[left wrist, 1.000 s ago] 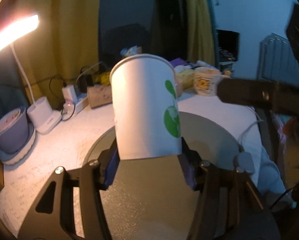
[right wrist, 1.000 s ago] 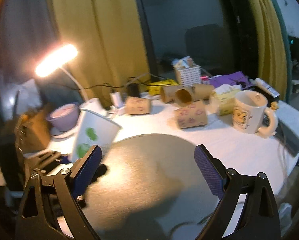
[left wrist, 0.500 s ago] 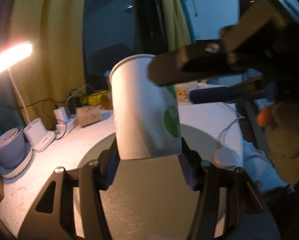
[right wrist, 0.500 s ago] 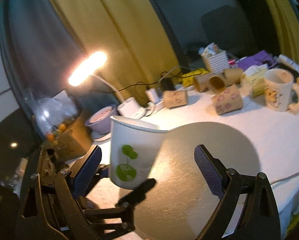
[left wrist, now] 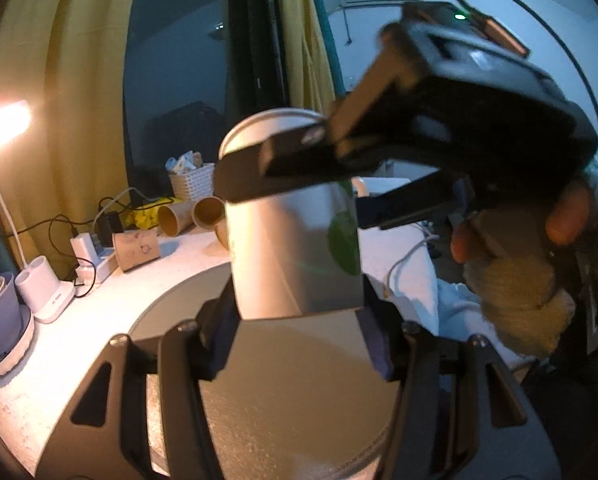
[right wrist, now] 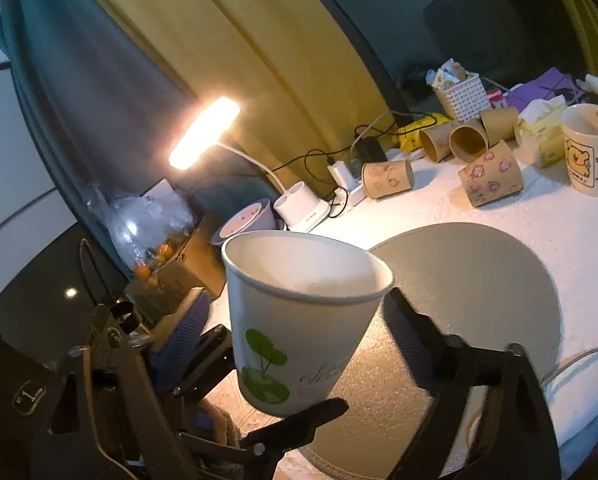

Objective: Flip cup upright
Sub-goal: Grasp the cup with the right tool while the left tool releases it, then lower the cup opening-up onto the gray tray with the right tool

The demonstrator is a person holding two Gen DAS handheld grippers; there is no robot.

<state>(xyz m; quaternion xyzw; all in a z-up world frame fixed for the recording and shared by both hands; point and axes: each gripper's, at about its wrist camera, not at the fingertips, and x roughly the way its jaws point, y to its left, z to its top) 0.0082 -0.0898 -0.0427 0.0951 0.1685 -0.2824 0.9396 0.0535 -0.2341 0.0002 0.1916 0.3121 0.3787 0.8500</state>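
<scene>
So the cup (right wrist: 299,320) is up in the air right now, mouth up, sitting lower-middle of the right wrist view and dead centre of the left one (left wrist: 291,220). It's white paper with a green leaf print on the side.

The left gripper (left wrist: 299,340) is clamped on the cup's base, blue pads pressed against both sides. In the right wrist view you can see it at lower left (right wrist: 227,364), holding the cup from below.

The right gripper (right wrist: 295,328) has its fingers spread wide, one on each side of the cup near the rim. I can't tell if either pad is actually touching the cup yet; looks like there's a gap. From the left view it fills the upper right (left wrist: 339,184), blurry, with one dark finger (left wrist: 283,168) crossing in front of the cup's top.

Below the cup is a round grey mat (right wrist: 479,280) on a white table (right wrist: 559,232). Back of the table, upper right in the right view: a few brown paper cups (right wrist: 491,178) lying on their sides, a mug (right wrist: 589,150) with a bear on it, and a white basket (right wrist: 463,98). A lit desk lamp (right wrist: 205,138) glows at upper left.
</scene>
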